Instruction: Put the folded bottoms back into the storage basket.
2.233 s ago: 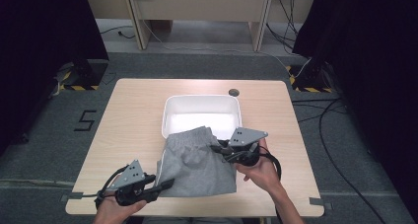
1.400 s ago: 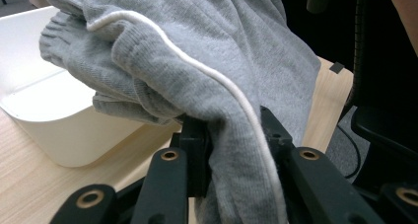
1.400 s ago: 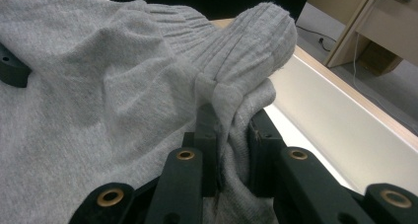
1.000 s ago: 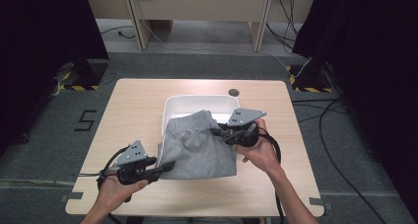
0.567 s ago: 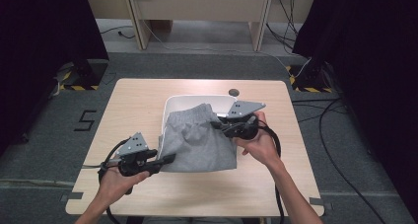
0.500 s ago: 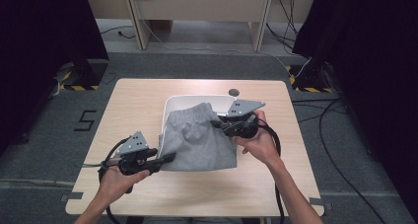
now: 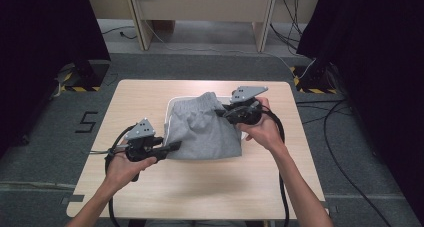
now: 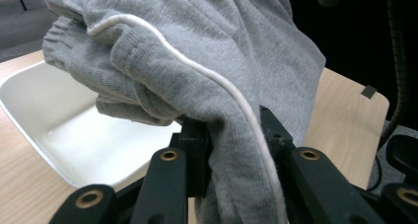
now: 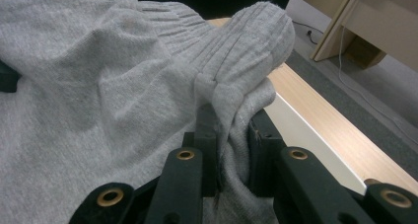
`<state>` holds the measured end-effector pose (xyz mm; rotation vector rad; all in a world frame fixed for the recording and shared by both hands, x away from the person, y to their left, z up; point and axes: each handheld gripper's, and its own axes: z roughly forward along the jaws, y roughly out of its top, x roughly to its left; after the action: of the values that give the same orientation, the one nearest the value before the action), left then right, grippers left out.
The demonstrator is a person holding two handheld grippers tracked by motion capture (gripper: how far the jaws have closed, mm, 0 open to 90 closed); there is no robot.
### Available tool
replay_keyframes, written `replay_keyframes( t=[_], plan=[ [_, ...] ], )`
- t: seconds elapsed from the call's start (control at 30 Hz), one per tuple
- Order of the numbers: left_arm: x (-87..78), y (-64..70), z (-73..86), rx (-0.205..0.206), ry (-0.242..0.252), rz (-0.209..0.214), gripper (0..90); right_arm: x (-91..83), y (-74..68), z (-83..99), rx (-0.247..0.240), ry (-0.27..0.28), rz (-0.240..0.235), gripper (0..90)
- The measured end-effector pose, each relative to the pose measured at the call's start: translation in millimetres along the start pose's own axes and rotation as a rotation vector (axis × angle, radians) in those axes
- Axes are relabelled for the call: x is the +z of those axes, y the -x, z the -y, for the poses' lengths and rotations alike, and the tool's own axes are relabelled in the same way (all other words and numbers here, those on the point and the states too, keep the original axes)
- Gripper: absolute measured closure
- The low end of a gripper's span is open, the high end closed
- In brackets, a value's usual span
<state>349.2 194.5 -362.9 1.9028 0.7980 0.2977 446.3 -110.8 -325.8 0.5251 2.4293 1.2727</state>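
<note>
A folded grey knit garment [image 7: 202, 129] with a ribbed waistband hangs between both grippers over a white tray [image 7: 170, 112] at the table's middle. My left gripper [image 7: 172, 147] is shut on the garment's near left corner [image 8: 236, 150], where a white seam runs between its jaws. My right gripper [image 7: 220, 112] is shut on the ribbed waistband [image 9: 231, 110] at the far right. The garment covers most of the tray; the tray's white inside [image 8: 88, 130] lies below the cloth in the left gripper view.
The wooden table [image 7: 210, 187] has bare room in front and at the left. Cables trail from both grippers. A desk's legs and dark curtains stand beyond the table's far edge.
Both grippers have carried the garment away from me, from the table's front toward and over the white tray. Both stayed shut on the cloth throughout.
</note>
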Motion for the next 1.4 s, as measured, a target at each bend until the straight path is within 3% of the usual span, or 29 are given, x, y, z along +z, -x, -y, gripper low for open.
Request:
replay_keyframes(
  t=[0.43, 0.8, 1.4],
  plan=[
    [18.4, -22.0, -17.6, -0.025, -0.013, -0.023, 69.6, 15.5, 30.4, -9.9, 0.029, -0.029, 0.009, 79.1],
    [44.2, -44.5, -19.3, -0.066, -0.039, -0.045, 69.5, 39.2, 56.9, -5.3, 0.074, -0.066, 0.025, 79.1],
    [70.8, -60.9, -14.3, -0.091, -0.072, -0.069, 69.5, 60.6, 74.1, 8.0, 0.114, -0.108, 0.048, 79.0]
  ],
)
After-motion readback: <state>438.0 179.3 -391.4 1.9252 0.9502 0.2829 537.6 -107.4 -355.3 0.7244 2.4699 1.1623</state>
